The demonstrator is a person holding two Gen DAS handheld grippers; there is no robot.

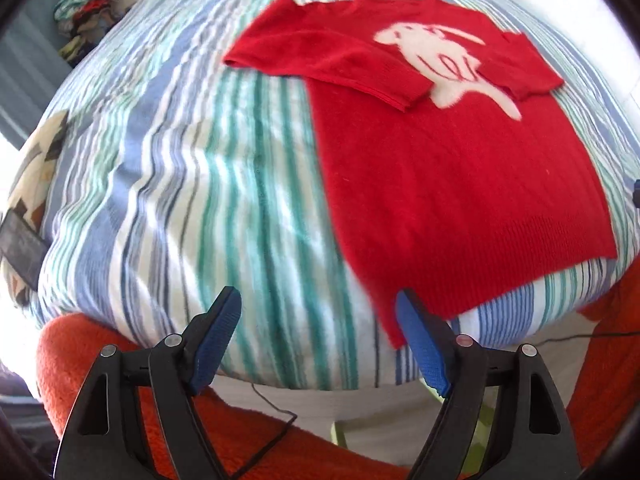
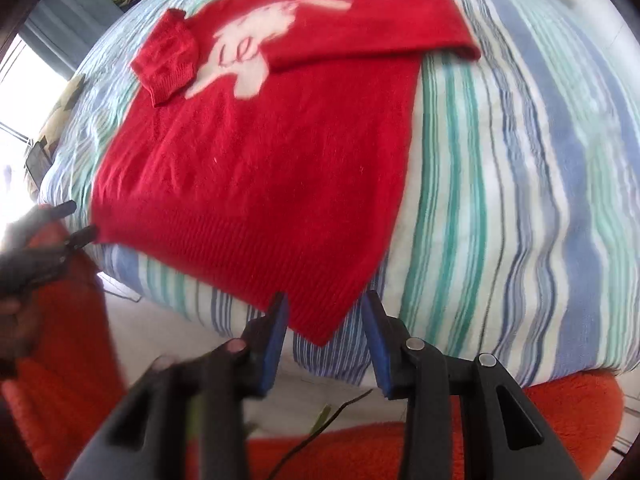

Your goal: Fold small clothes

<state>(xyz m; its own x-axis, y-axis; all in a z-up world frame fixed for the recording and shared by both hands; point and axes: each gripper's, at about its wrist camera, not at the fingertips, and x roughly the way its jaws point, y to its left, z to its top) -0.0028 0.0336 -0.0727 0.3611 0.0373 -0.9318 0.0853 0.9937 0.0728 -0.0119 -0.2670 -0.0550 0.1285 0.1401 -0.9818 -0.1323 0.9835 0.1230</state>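
Observation:
A small red sweater with a white animal print lies flat on the striped bed; it also shows in the right wrist view. Both sleeves are folded in across the chest. My left gripper is open, its right finger by the sweater's near left hem corner, nothing between the jaws. My right gripper is open, its jaws either side of the near right hem corner. The left gripper shows blurred in the right wrist view, at the other hem corner.
The bed cover has blue, green and white stripes. An orange rug lies below the bed edge with a thin cable on it. A heap of clothes sits at the far left. A dark flat object lies on the bed's left side.

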